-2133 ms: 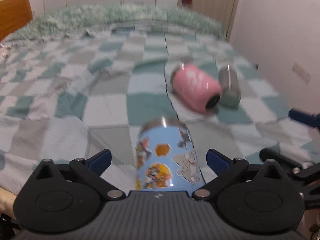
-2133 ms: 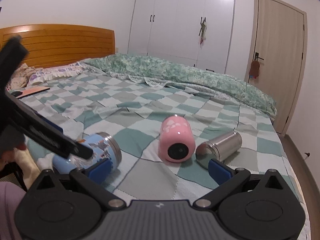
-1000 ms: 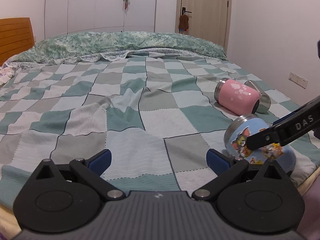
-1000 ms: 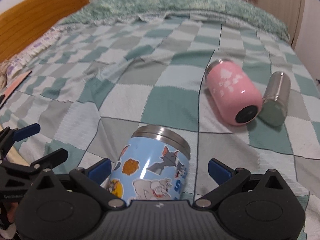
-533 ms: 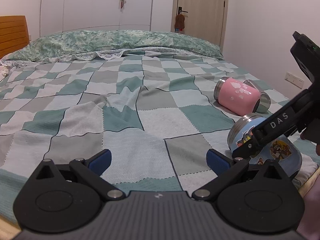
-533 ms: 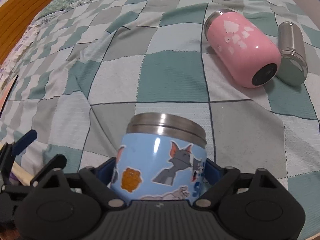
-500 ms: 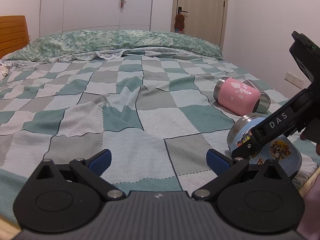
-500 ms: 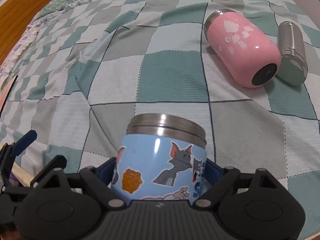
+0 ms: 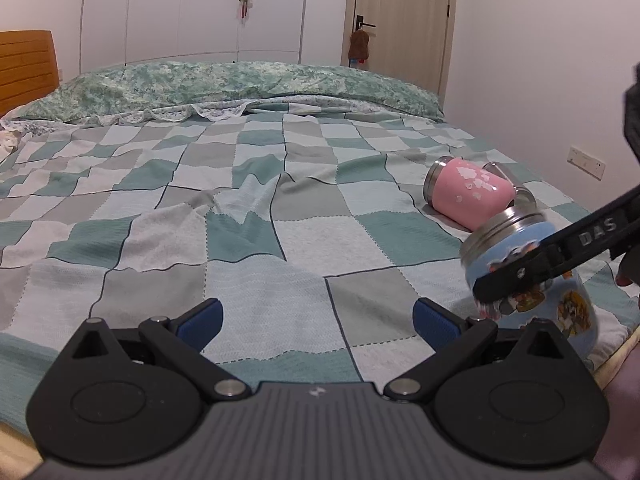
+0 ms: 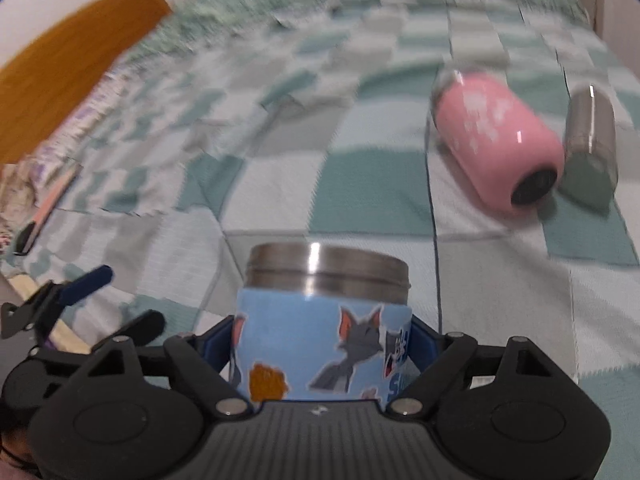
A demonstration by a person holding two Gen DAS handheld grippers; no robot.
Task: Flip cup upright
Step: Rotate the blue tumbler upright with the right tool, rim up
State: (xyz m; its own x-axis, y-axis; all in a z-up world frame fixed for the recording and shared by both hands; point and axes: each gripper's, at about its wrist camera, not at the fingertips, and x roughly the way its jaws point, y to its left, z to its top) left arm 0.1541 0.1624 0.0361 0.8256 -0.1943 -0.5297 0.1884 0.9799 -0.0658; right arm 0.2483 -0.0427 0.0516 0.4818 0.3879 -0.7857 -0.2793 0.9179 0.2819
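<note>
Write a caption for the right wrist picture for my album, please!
Right gripper squeezes the blue cartoon cup above the checkered blanket.

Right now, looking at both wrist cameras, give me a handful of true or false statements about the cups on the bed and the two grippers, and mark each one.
1. The right gripper is shut on the light blue cartoon-sticker cup. True.
2. The left gripper also grips a cup. False: its jaws are open over bare checked bedspread.
3. The pink cup with white blotches stands upright. False: it lies on its side.
4. The plain steel cup lies just beside the pink cup. True.
5. The blue cup's steel rim points away from the right wrist camera. True.
</note>
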